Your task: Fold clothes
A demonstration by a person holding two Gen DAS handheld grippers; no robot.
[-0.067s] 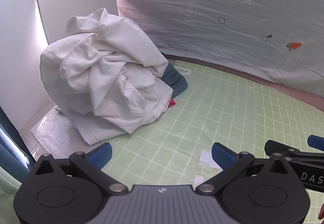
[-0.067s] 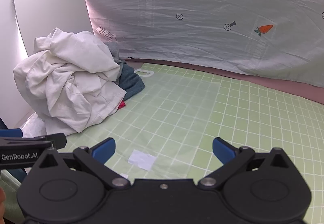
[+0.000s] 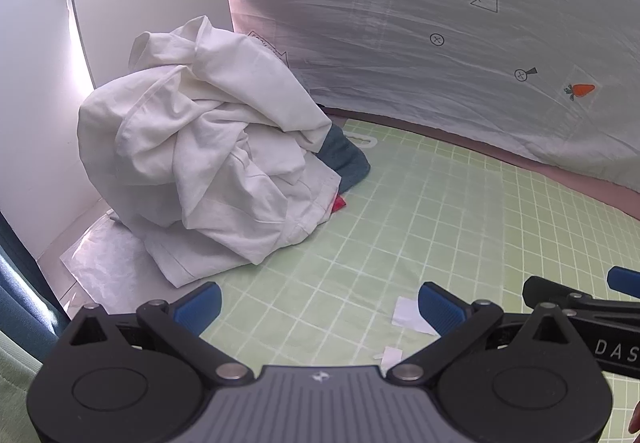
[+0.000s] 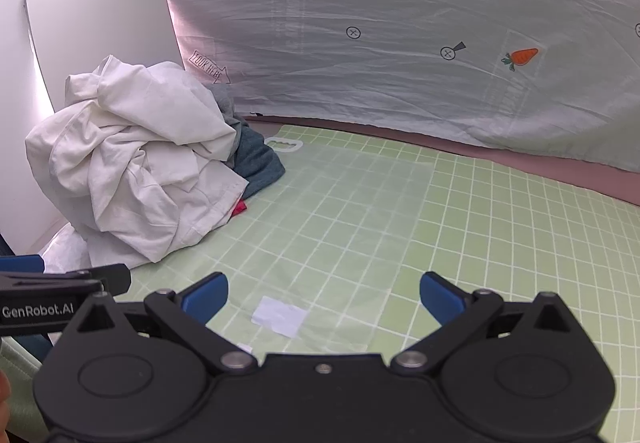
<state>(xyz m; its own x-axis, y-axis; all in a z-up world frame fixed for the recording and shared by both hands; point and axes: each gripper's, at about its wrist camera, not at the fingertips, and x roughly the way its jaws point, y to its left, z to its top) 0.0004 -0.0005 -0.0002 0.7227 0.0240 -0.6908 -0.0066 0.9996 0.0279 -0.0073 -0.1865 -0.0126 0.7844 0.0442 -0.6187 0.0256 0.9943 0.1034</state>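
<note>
Left wrist view: green grid mat (image 3: 460, 227), carrot-print sheet backdrop (image 3: 440, 43), both tongs (image 3: 318, 309) wide open, empty.

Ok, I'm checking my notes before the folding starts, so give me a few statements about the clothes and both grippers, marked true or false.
1. The white garment lies crumpled on top of the pile. True.
2. The left gripper grips the white garment. False: it is open and empty.
3. A dark blue-grey garment shows beneath the white one. True.
4. The right gripper is shut. False: it is open.
5. The green grid mat is covered with folded clothes. False: none are folded.
</note>
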